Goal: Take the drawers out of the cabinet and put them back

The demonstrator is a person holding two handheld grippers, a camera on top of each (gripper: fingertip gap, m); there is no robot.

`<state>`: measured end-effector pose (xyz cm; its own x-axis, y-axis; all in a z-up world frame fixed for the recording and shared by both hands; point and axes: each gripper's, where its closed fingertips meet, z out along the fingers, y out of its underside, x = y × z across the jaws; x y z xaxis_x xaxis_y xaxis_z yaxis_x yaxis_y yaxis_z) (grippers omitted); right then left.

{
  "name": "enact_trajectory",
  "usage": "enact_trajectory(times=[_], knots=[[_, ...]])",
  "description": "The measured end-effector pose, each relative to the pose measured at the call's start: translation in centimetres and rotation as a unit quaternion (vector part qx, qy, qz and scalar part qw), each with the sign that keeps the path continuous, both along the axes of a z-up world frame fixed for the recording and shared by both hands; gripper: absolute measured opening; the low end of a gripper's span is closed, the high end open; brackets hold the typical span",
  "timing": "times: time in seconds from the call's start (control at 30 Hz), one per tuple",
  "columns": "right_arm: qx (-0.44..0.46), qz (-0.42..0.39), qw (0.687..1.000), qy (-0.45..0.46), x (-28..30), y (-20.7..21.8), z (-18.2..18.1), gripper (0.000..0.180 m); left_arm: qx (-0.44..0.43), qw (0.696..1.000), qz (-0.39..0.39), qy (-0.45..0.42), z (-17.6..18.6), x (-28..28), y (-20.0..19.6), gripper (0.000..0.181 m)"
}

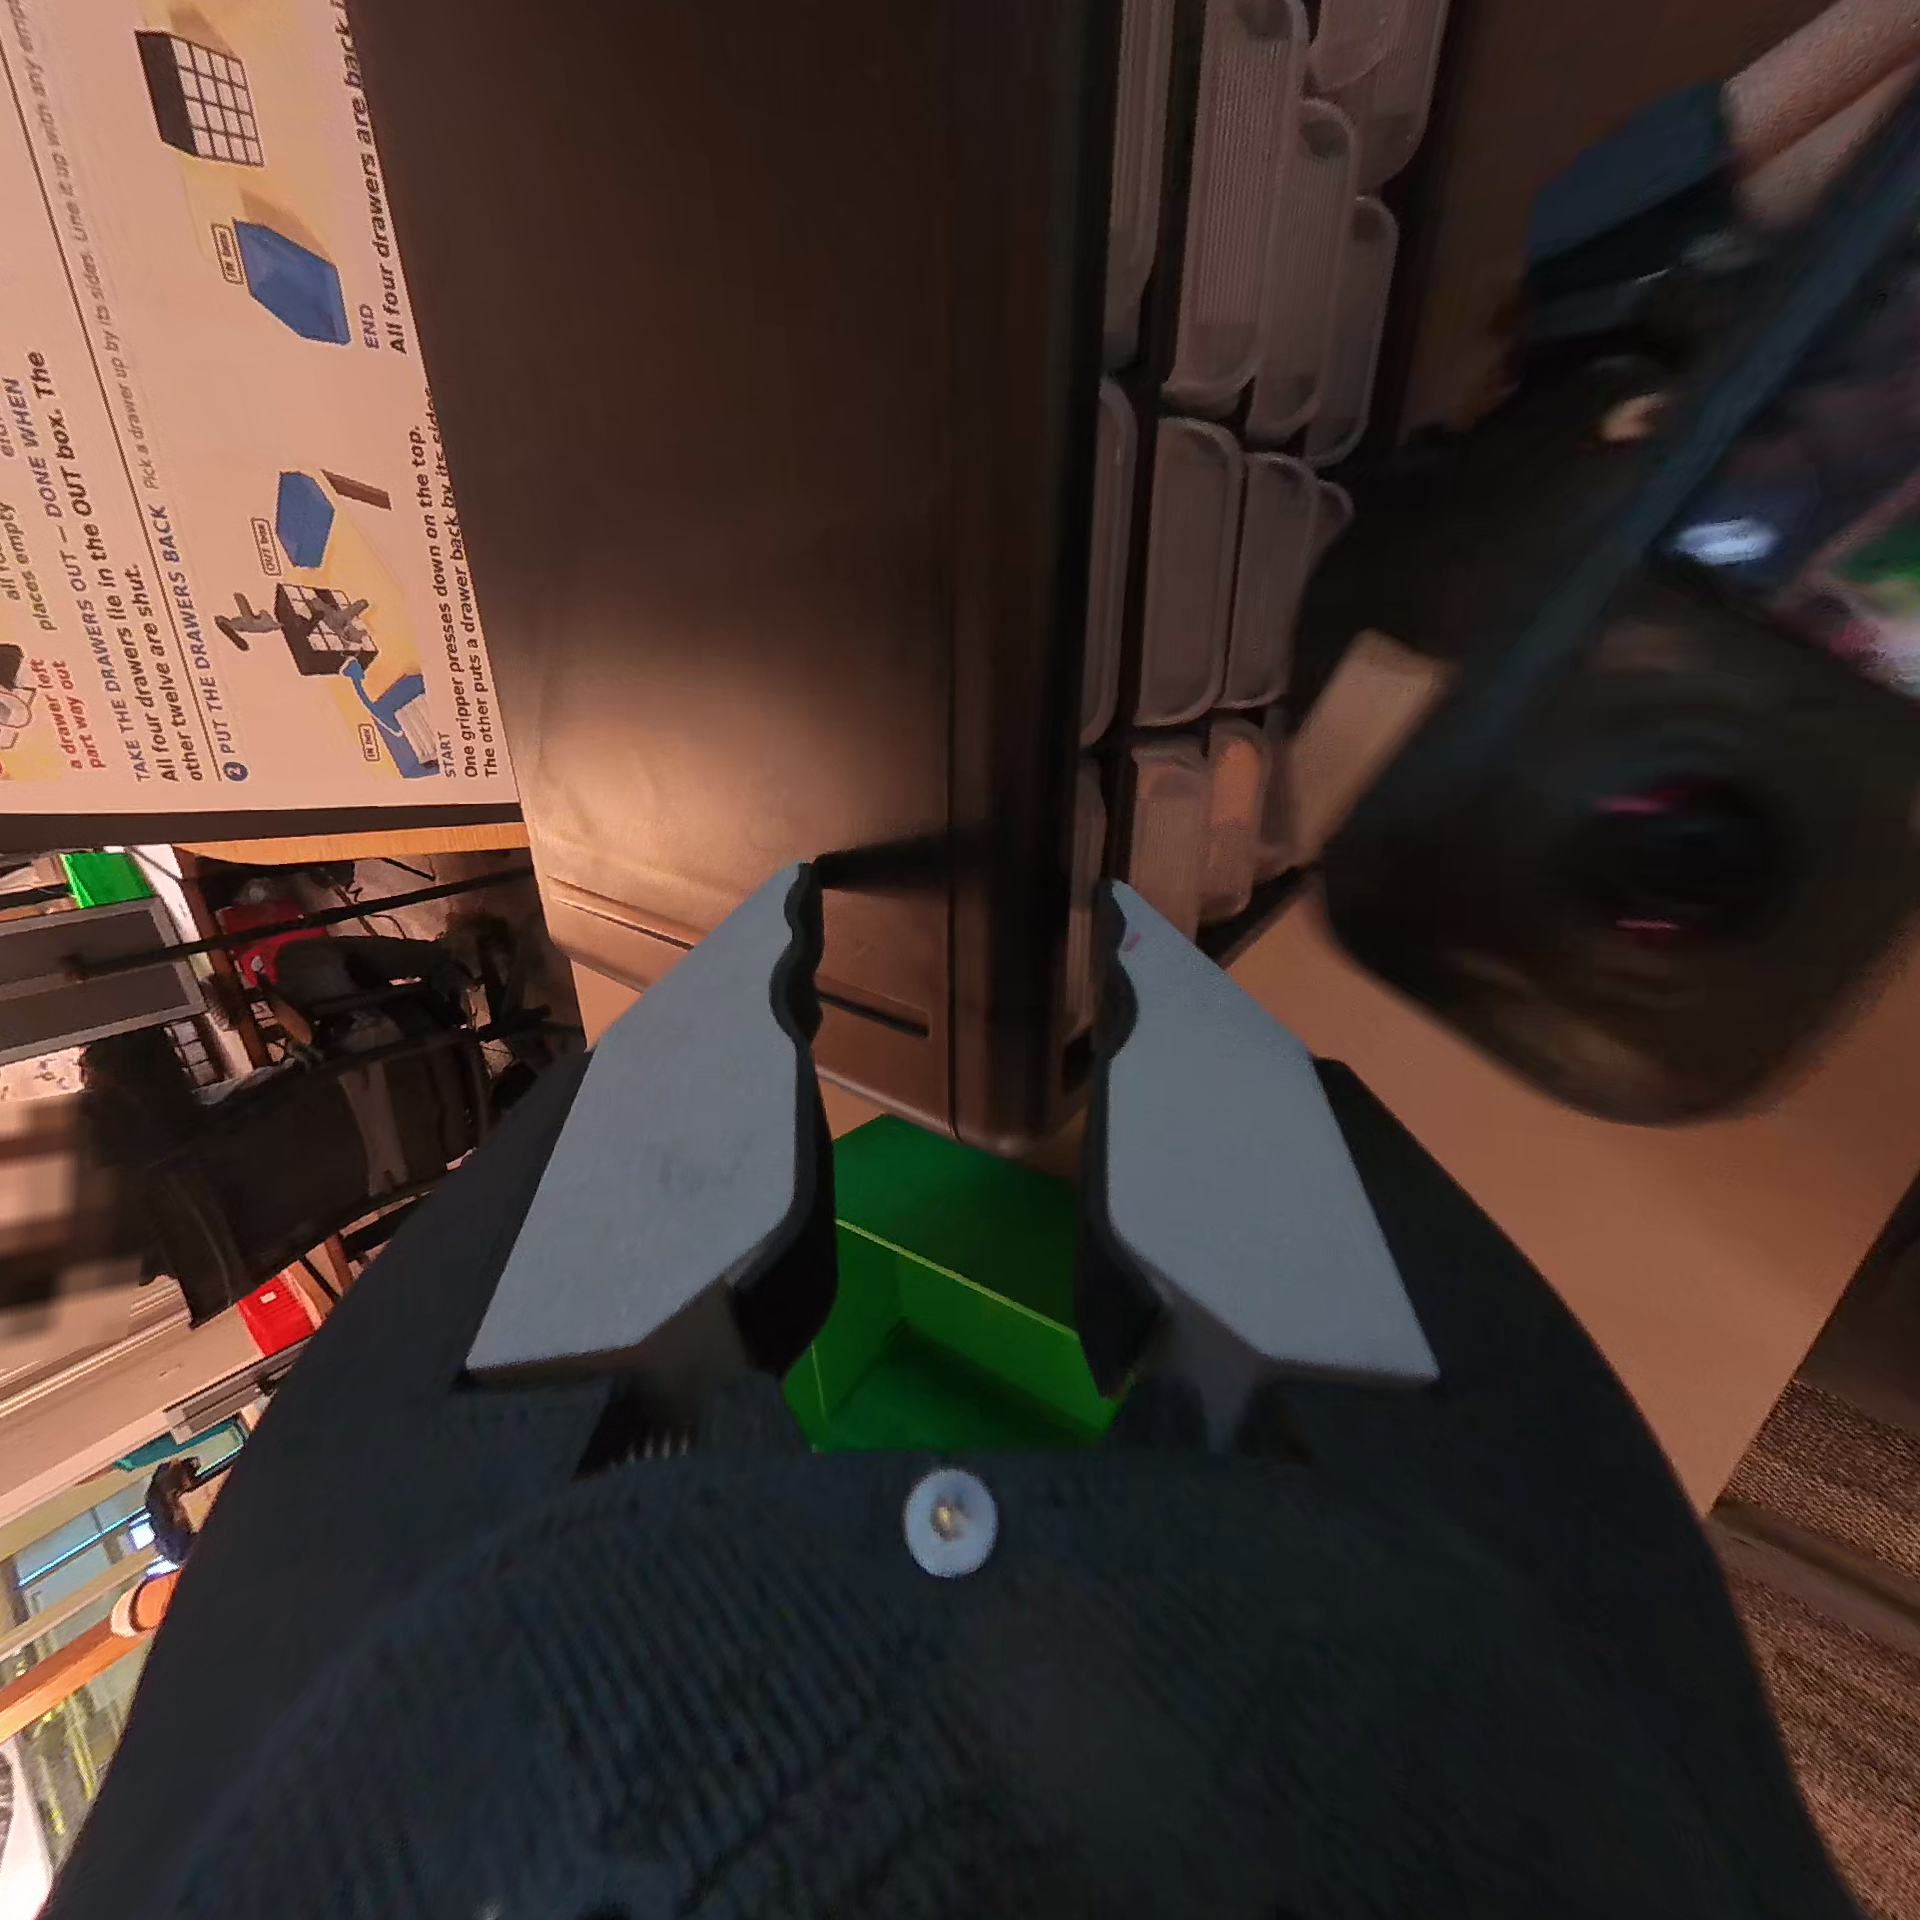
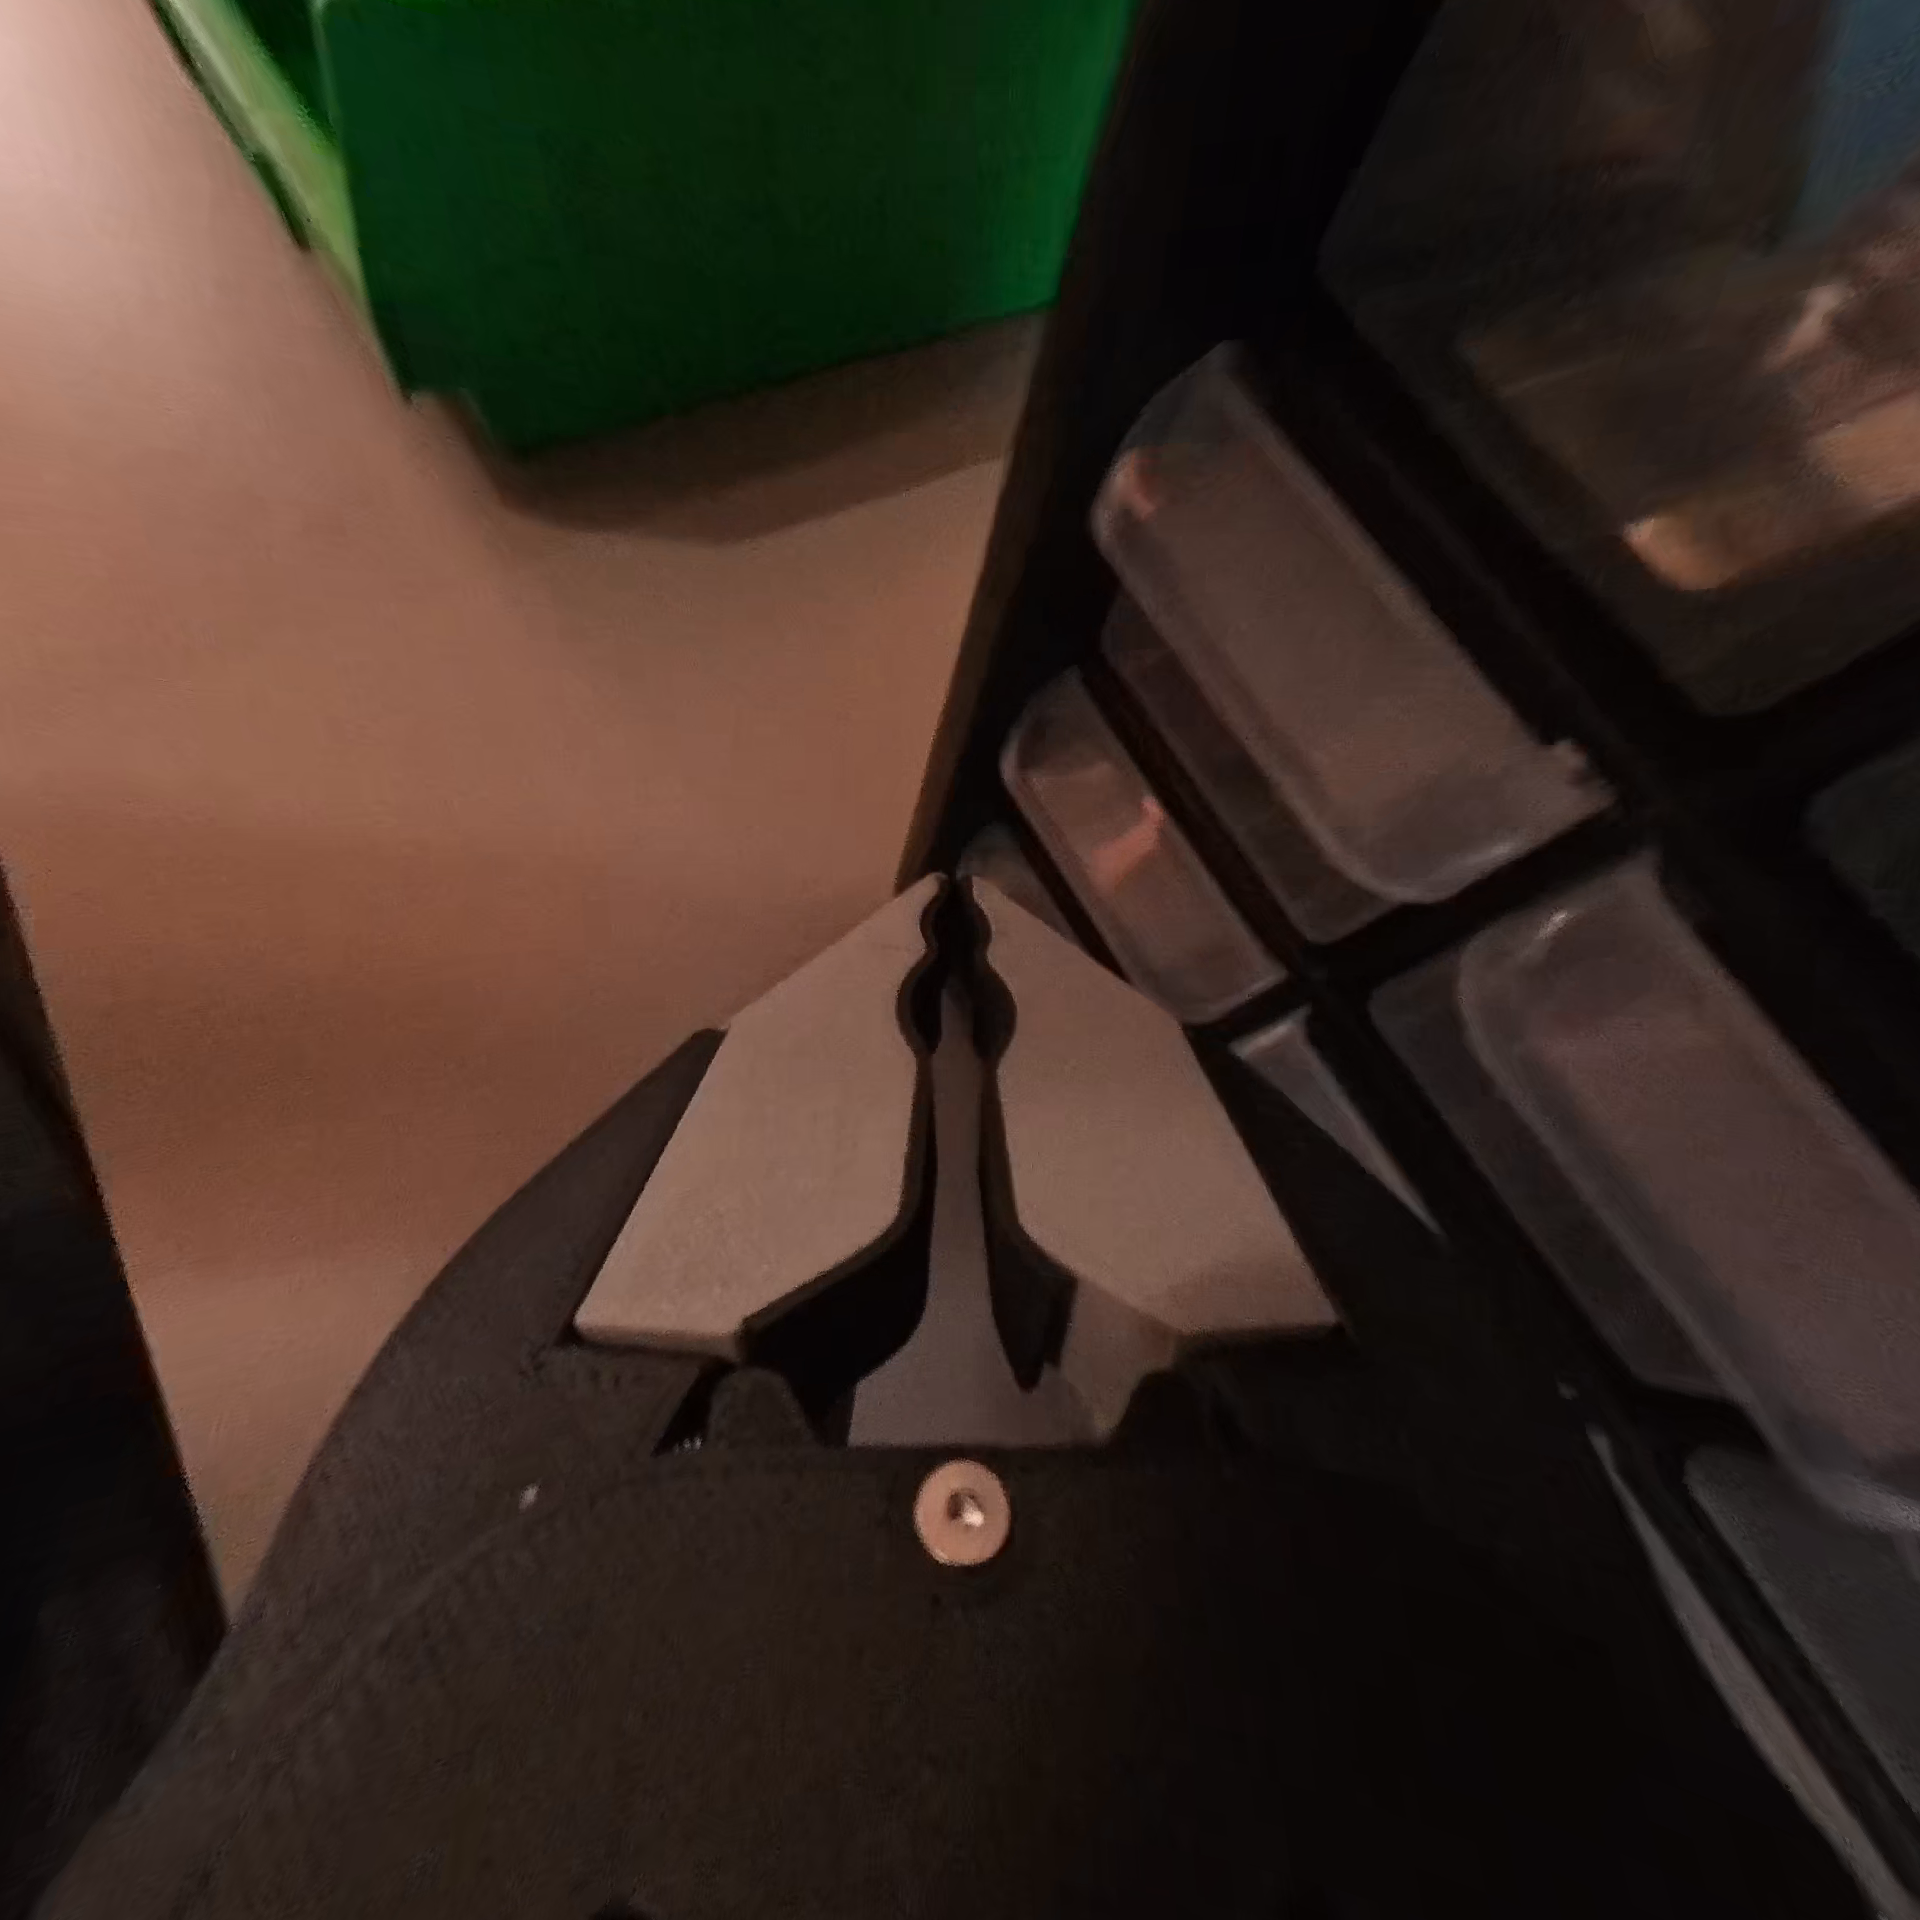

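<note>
Cabinet: the black cabinet [image 1: 748,520] filled the middle of the left wrist view, its plain dark side panel facing the camera and its front edge running down the right of centre
Drawers: rows of clear drawers [image 1: 1195,561] showed along the cabinet's front at the right; in the right wrist view the same clear drawers [image 2: 1340,665] lay close at the right, all appearing seated in their slots, though blur hid the finer detail
Left gripper: the left gripper [image 1: 961,914] stood with its jaws well apart, straddling the near front corner of the cabinet and holding nothing that I could see; whether the pads touched the frame could not be told
Right gripper: the right gripper [image 2: 956,894] had its jaws nearly together, tips almost meeting, with nothing visible between them; the tips sat just beside the cabinet's front edge, near the lowest drawers in that view
Green box: a green box [image 1: 935,1299] sat on the table below the cabinet's near corner, seen between the left fingers; in the right view the green box [image 2: 675,208] lay far and left
Table: a tan table [image 2: 468,779] carried everything
Poster: an instruction sheet [image 1: 208,416] lay at the far left
Step in hand: probably steadying the cabinet with the left tongs while the right approached a drawer front
Next move: it likely called for opening the right jaws and closing them on one drawer's handle lip, then pulling straight out
</note>
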<state>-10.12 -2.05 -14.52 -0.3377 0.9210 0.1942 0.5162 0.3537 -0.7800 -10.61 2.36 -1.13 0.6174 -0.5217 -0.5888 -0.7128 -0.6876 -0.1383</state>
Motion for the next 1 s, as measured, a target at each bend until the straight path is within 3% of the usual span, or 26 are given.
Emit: enact_trajectory(times=[0.13,0.43,0.7,1.0], knots=[[0.013,0.03,0.999,0.036,2.6,-0.9,1.4,0.0,0.003,1.0,-0.002,-0.004,0.0,0.0,0.0,0.051],[0.003,0.046,0.989,0.144,8.9,0.5,8.4,0.0,0.008,1.0,0.001,-0.011,0.0,0.0,0.0,0.051],[0.051,-0.007,0.99,0.133,13.4,5.8,10.0,0.01,-0.013,1.0,0.015,0.009,0.0,0.0,0.0,0.051],[0.073,-0.037,0.986,0.142,19.1,8.8,12.0,0.01,-0.039,0.998,0.037,0.041,-0.1,-0.1,0.0,0.05]])
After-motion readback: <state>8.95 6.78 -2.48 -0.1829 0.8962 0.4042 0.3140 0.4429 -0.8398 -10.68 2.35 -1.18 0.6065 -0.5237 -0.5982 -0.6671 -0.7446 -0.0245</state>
